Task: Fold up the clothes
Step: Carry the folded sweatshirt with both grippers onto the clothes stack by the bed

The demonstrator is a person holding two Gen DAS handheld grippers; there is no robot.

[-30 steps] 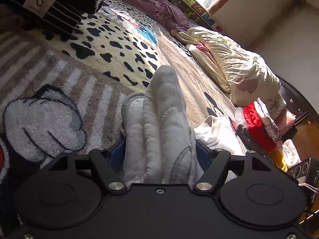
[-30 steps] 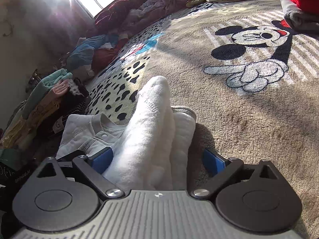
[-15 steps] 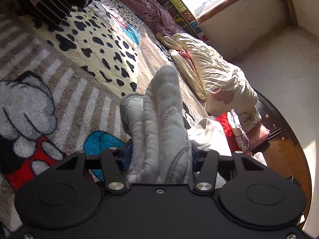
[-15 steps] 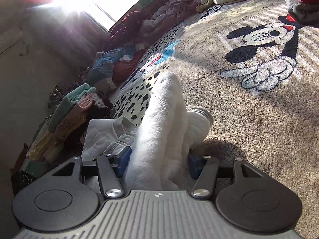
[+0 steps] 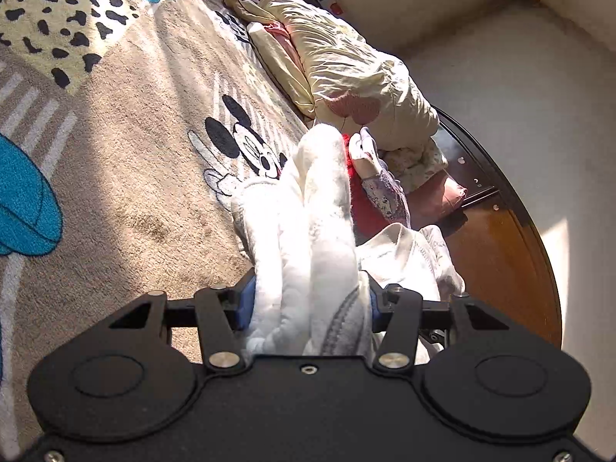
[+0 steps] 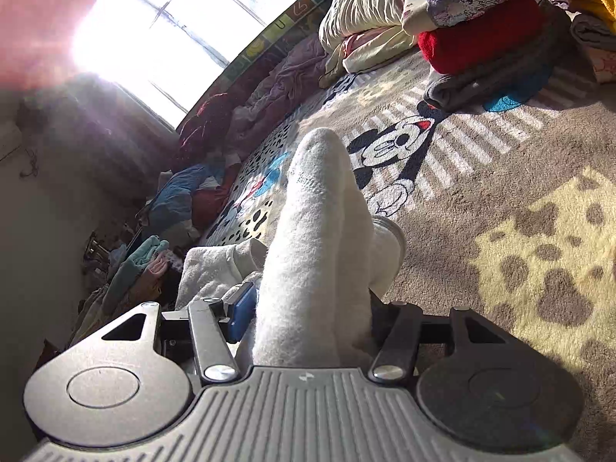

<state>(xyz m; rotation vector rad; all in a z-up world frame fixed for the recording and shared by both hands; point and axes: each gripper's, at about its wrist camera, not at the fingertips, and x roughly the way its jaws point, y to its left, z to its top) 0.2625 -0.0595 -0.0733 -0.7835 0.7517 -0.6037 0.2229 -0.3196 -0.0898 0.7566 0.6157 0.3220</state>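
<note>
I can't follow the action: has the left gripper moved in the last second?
Yes. The left gripper, shut on the white garment, has swung right across the blanket, from the striped part toward the pillow and red clothes.

You had a Mickey-print blanket (image 5: 115, 177) under you, a bright window (image 6: 165, 42) glaring at 11 o'clock, and a pale wall (image 5: 500, 88) at 2 o'clock.
</note>
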